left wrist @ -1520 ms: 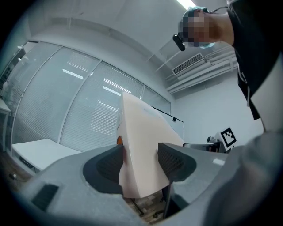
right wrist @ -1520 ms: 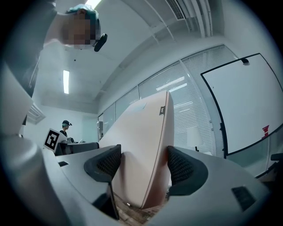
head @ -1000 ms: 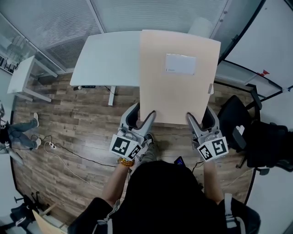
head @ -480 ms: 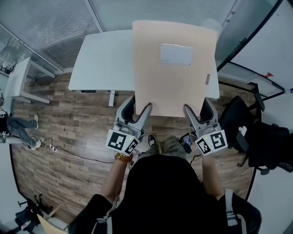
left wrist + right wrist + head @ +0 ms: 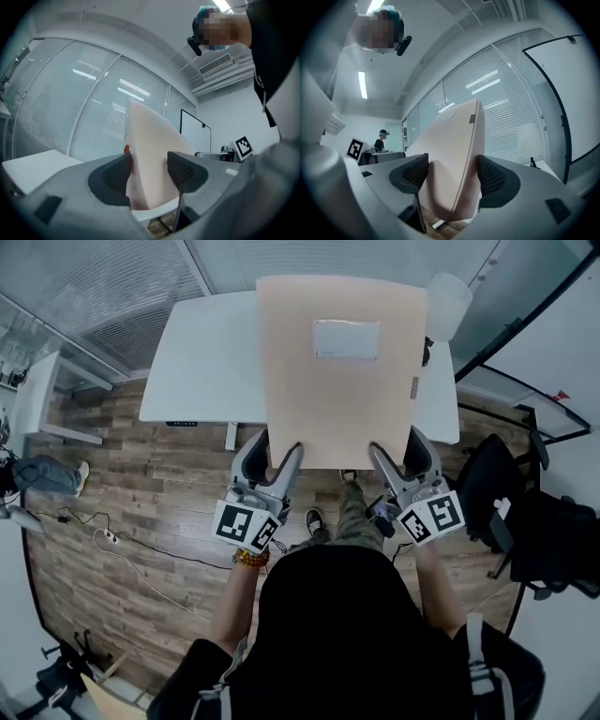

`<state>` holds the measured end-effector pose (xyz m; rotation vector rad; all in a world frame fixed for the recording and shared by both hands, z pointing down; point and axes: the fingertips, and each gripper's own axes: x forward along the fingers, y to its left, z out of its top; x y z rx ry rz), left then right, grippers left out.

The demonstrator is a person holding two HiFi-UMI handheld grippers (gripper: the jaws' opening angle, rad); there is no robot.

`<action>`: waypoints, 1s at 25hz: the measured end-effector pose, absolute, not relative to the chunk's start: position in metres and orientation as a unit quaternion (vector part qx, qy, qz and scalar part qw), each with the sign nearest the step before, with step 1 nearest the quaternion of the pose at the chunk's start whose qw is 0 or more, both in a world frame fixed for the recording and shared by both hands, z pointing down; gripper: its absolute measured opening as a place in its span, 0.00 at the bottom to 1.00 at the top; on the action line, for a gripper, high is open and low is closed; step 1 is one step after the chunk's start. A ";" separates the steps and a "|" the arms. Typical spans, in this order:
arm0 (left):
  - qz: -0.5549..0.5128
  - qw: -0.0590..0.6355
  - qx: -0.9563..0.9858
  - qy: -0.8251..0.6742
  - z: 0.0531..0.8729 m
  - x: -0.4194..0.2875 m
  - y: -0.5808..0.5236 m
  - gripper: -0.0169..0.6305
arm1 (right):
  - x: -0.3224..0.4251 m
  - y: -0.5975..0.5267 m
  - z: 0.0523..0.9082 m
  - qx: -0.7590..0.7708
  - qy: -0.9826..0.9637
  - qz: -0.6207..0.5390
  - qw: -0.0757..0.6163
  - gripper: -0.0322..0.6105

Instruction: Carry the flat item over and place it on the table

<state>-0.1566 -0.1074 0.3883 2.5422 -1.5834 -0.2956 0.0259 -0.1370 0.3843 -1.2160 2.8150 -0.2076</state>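
folder (image 5: 342, 381): now farther over the white table (image 5: 202, 352), probably not yet down; left gripper (image 5: 281, 450) and right gripper (image 5: 394, 446) each clamp its near edge.

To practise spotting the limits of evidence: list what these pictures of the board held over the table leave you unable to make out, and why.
- Print on the label of the beige board: head view, too small to read.
- Middle of the white table: head view, covered by the board.
- Distant person at a desk: right gripper view, too small for detail.
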 end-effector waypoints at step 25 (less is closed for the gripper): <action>-0.082 0.111 0.850 -0.508 0.425 -0.147 -0.141 0.41 | 0.035 -0.164 0.414 -0.408 0.909 -0.087 0.002 0.53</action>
